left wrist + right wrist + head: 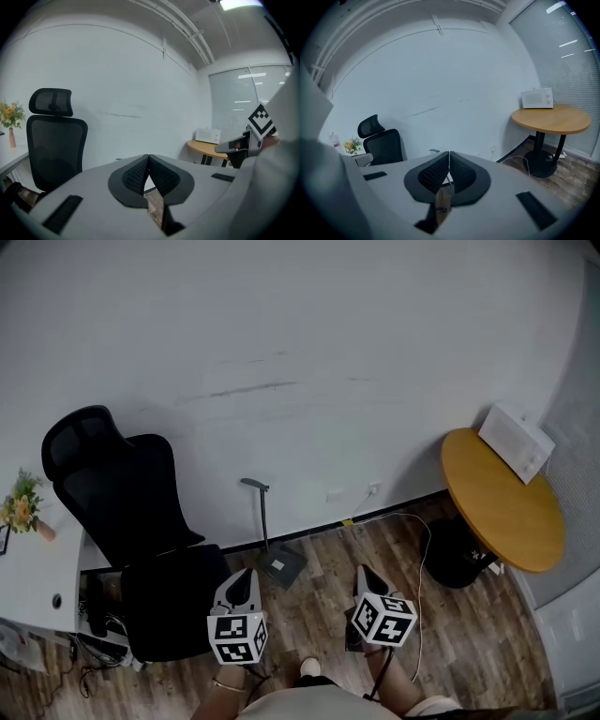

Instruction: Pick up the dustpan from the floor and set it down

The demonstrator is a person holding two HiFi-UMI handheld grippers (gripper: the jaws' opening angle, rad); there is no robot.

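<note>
Room: wood-plank floor [319, 615] meeting a plain white wall [281, 334].
Left hand-held gripper [246, 572]: clenched, jaws pressed together with nothing between them, held over the floor beside the chair seat.
Right hand-held gripper [365, 570]: clenched as well, empty, level with the left one and apart from it.
Dustpan [281, 565]: on the floor just ahead of and between the two grippers, pan flat, long handle upright, close to the wall; neither gripper touches it.
Office chair [141, 521]: black, just left of the dustpan.
Cable [424, 549]: white, looping over the floor right of the dustpan.
Round worktop [502, 502]: wooden, far right, carrying a white appliance [516, 442].
White worktop [33, 573]: left edge, with yellow flowers [21, 502].
</note>
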